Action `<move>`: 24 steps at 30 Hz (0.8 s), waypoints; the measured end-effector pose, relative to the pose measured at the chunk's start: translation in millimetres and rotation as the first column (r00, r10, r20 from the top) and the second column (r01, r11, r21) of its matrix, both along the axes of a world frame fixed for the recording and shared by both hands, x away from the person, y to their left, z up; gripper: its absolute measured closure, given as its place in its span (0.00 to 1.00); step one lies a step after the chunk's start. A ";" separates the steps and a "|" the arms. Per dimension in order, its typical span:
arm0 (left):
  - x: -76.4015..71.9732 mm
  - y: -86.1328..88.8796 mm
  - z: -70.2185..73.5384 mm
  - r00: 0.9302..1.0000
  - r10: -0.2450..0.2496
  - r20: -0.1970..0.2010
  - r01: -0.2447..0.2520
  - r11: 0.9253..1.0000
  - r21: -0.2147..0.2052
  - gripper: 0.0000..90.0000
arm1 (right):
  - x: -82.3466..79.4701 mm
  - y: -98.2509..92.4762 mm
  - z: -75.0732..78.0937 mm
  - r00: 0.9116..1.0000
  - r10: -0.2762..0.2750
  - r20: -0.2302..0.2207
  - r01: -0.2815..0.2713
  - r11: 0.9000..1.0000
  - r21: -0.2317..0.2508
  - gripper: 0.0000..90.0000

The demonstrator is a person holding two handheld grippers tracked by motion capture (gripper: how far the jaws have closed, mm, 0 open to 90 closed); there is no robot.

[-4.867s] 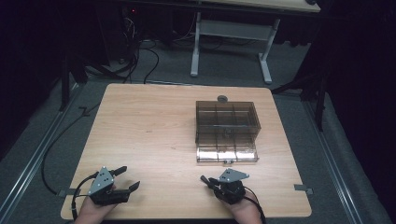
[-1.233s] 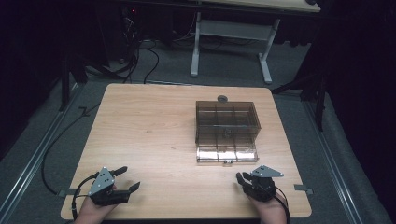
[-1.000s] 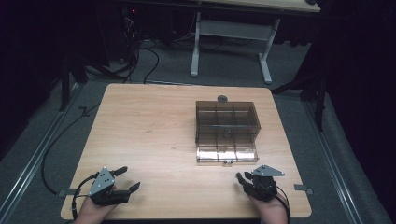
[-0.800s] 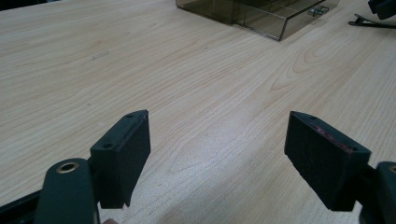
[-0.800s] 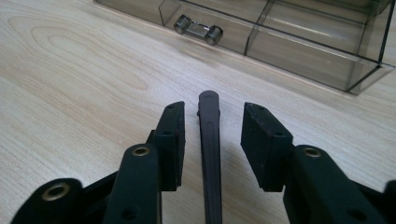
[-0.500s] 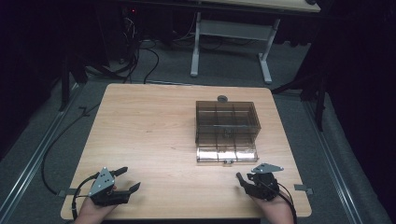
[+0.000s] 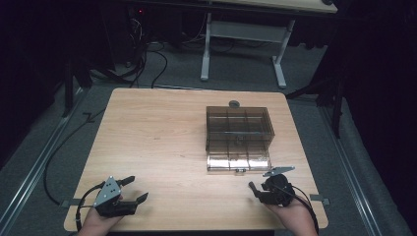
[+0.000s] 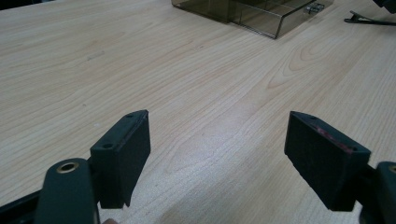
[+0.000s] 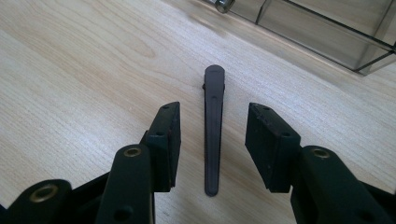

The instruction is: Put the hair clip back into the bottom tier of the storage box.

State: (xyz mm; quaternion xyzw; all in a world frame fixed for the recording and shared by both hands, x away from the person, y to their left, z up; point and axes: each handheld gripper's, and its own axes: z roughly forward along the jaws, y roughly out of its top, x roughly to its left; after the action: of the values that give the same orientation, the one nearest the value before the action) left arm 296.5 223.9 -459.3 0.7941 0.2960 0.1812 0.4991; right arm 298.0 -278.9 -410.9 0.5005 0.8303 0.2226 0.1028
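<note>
Right gripper (image 9: 212, 144) jaws just opened, spread; hair clip (image 9: 212, 130) lies free between them on tabletop (image 9: 70, 70). Next: close on it or withdraw.

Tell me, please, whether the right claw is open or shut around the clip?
Open. The right claw has just been opening; its jaws stand clear on either side of the clip, which lies flat on the table, gaps showing on both sides.

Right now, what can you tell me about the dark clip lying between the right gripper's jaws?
The clip is a slim, dark, matte piece, like a hair clip, with one rounded end pointing toward the clear compartment box and a small hinge near that end. It lies flat on the wooden table, just in front of the box. The right gripper straddles it with jaws open, pads apart from it on both sides.
</note>
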 end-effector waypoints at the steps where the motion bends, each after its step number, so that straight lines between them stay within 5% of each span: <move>1: 0.0 0.0 0.0 1.000 0.000 0.000 0.000 1.000 0.000 0.26 | 2.3 -0.1 0.5 1.000 0.012 -0.017 -0.012 1.000 -0.008 0.62; 17: 0.0 0.0 0.0 1.000 -0.003 -0.001 0.003 1.000 0.000 0.26 | 19.2 12.0 -1.1 0.984 0.058 -0.170 -0.076 0.992 -0.101 0.63; 24: 0.2 0.1 0.0 1.000 -0.004 -0.003 0.004 1.000 -0.001 0.26 | 24.5 14.3 -2.1 0.976 0.071 -0.204 -0.101 0.985 -0.141 0.64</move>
State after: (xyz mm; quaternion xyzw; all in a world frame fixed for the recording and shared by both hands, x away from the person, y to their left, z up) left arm 296.8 223.9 -459.3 0.7947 0.2950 0.1788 0.4994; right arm 322.5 -264.6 -413.0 0.4744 0.8718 0.1126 0.0473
